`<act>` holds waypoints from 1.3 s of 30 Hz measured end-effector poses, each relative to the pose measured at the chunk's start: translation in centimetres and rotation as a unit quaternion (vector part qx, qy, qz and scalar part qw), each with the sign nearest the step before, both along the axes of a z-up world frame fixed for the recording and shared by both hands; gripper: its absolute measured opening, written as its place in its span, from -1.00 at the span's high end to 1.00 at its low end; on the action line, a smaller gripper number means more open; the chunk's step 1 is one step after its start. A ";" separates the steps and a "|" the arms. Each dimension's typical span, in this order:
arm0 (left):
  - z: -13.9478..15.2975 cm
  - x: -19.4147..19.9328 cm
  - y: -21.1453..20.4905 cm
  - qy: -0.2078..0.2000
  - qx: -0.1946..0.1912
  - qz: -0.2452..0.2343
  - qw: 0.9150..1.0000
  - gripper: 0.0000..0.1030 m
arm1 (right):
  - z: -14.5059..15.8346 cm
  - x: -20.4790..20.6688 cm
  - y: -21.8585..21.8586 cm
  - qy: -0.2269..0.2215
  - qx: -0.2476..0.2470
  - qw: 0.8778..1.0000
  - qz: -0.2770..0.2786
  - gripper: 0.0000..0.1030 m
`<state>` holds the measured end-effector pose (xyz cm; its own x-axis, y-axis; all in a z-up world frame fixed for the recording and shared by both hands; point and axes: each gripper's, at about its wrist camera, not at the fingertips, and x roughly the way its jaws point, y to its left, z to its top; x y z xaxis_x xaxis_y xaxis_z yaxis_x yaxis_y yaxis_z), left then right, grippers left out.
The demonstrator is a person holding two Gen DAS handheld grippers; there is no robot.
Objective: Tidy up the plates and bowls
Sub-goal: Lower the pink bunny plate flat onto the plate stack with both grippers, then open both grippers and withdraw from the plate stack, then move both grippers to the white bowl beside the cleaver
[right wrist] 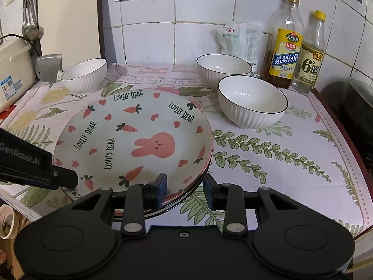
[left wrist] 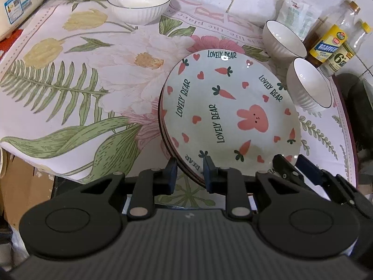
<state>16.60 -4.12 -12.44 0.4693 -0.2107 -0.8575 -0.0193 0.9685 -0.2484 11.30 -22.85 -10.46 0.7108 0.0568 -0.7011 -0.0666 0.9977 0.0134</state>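
A stack of round ceramic plates (left wrist: 229, 114), the top one printed with a pink rabbit, carrots and hearts, is seen on the floral tablecloth (left wrist: 70, 74). Its near rim is straddled at 7 o'clock by the left gripper (left wrist: 190, 175) and at 5 o'clock by the right gripper (right wrist: 184, 186); each is narrowly parted around the edges, but firm contact cannot be told. Two white ribbed bowls (right wrist: 253, 102) with dark rims are placed at the stack's 2 o'clock, a third (right wrist: 84, 74) at 11 o'clock. Two glass condiment bottles (right wrist: 284, 42) are stood by the tiled wall.
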 end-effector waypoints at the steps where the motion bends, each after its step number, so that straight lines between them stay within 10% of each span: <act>1: 0.2 -0.2 0.0 -0.003 0.004 -0.002 1.000 0.56 | 0.2 -0.2 0.0 -0.001 -0.002 1.000 0.003 0.25; 22: 8.3 -5.2 4.8 -0.093 0.031 -0.036 0.995 0.52 | 5.9 -5.4 0.5 -0.114 0.042 0.988 0.092 -0.02; 39: 12.1 -0.2 7.9 -0.138 0.071 -0.054 0.986 -0.06 | 8.5 0.2 3.4 -0.149 0.045 0.968 0.198 -0.69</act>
